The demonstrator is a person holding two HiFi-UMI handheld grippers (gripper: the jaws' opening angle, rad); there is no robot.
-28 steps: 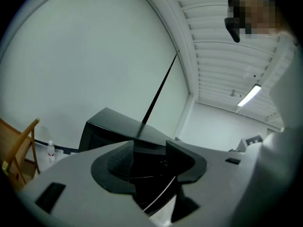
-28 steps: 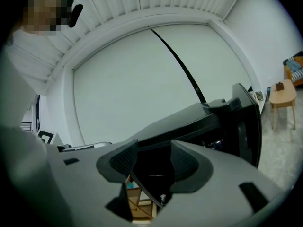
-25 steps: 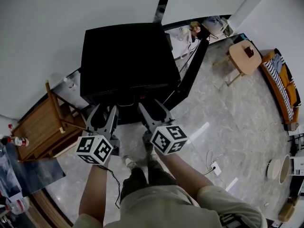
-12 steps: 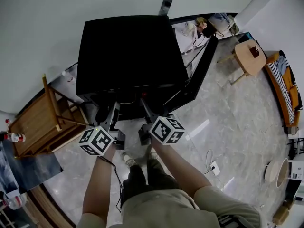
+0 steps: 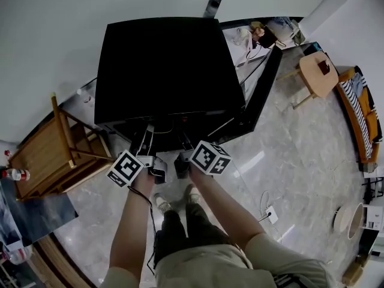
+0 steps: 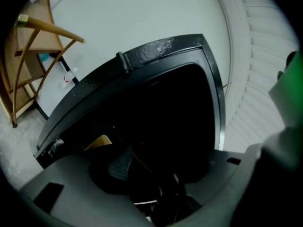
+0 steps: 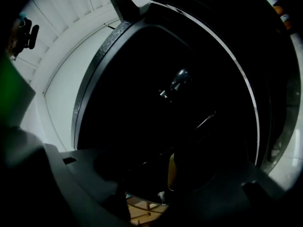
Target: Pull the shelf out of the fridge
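The left gripper and the right gripper are side by side, close together, with their tips at the dark front opening of the fridge, just under the front edge of its top. The jaws of both have just been opening and now stand wide apart. Neither pair presses on anything, and between each pair lies only the black inside of the fridge. The shelf is in there, showing only as thin pale lines in the dark. Its edges cannot be made out, nor can I tell whether either gripper touches it. A small yellow thing sits low in the opening, near the jaws.

The fridge is a low black box, and its door is swung open to the person's right. The person's shoes are planted on the floor directly in front of the opening, below the two marker cubes.

To the left of the fridge, just beside it, a wooden rack leans at an angle, with a bottle past its far corner. Well apart on the right are a round wooden stool and a striped bench. A white power strip lies on the floor nearer the person.

The floor is pale grey, glossy, marbled tile. A plain white wall rises behind the fridge.
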